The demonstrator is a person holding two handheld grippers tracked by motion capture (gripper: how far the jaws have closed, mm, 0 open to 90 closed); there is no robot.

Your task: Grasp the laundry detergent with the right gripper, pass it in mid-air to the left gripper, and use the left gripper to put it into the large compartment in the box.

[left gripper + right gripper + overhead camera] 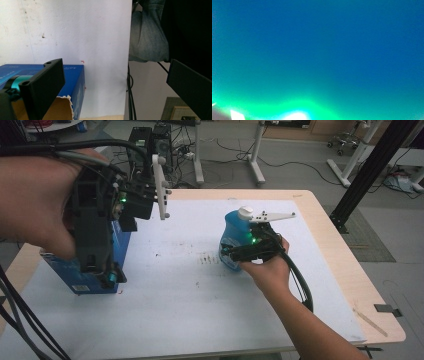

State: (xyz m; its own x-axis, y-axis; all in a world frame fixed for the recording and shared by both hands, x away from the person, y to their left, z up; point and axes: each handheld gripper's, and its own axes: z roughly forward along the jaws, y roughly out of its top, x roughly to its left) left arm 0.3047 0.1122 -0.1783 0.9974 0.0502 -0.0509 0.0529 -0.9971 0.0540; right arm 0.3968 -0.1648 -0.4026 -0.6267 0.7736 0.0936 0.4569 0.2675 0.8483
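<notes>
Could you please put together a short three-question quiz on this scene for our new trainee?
1. True or false: the blue bottle stands upright with a white cap.
2. Which gripper is at the bottle: (a) the left gripper, (b) the right gripper?
3. What does the left gripper hang over?

Key:
1. True.
2. (b).
3. The blue box, whose torn cardboard flap is open; the jaws stand wide apart.

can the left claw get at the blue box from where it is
Probably yes. The left claw hangs just above the blue box with its jaws spread wide, one jaw over the box's torn open top, and nothing lies between them.
</notes>
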